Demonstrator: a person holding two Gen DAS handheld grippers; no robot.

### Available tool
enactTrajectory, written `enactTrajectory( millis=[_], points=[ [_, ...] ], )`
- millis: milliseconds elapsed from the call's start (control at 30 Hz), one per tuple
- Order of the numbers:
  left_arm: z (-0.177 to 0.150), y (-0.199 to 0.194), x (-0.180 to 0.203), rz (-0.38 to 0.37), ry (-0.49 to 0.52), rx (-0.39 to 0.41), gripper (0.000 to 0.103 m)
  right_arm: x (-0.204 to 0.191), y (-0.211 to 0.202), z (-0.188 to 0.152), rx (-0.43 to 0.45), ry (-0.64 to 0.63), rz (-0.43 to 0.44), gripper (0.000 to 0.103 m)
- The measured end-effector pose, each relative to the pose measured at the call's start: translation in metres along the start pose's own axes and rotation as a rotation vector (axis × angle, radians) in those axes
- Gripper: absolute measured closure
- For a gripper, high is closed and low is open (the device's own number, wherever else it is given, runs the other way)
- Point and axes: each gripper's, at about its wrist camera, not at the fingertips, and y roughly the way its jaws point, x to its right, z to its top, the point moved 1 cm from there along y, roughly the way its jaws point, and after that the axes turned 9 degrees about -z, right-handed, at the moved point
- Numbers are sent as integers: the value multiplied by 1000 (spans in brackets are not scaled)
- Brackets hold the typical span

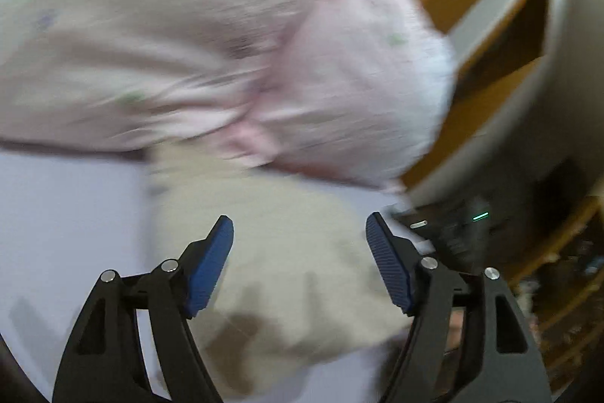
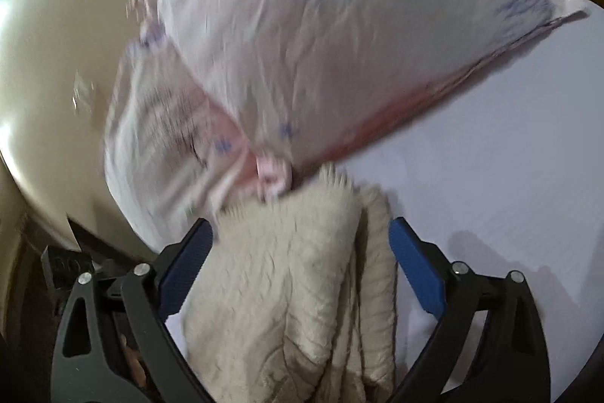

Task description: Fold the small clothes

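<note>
Both tools, left tool [image 1: 299, 237] and right tool [image 2: 301, 244], spread wide, gripping nothing, over cream fleece garment [image 2: 287, 289].

No legible text, label, brand, or number appears in either view. The printed marks on the pink garment [image 2: 339, 36] are blurred and cannot be read as characters.
</note>
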Motion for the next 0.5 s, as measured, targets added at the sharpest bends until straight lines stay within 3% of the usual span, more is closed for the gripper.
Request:
enactTrajectory(
  millis=[33, 67, 133, 233, 333, 400, 467, 500],
  points=[
    [-6, 0, -11, 39, -20, -28, 29, -5, 7, -2, -16, -27, -18, 30],
    [-11, 4, -22, 71, -47, -57, 29, -9, 12, -4, -27, -52, -28, 57],
    [-21, 6, -40, 93, -91, -98, 29, -12, 17, -3, 26, -85, -120, 94],
    [-33, 4, -52, 74, -119, -145, 29, -2, 17, 4, 84, -34, -118, 95],
    [-41, 6, -49, 86, -95, -154, 21, -1, 23, 1, 64, -43, -159, 94],
    [-45, 11, -50, 96, -93, -169, 18, -1, 22, 1, 28, -23, -163, 82],
    [-50, 17, -54, 103, -121, -181, 14, 2, 20, -1, -1, 10, -199, 22],
    [-46, 27, -54, 98, -135, -179, 12, 4, 17, -3, -12, 19, -217, 16]
  ],
)
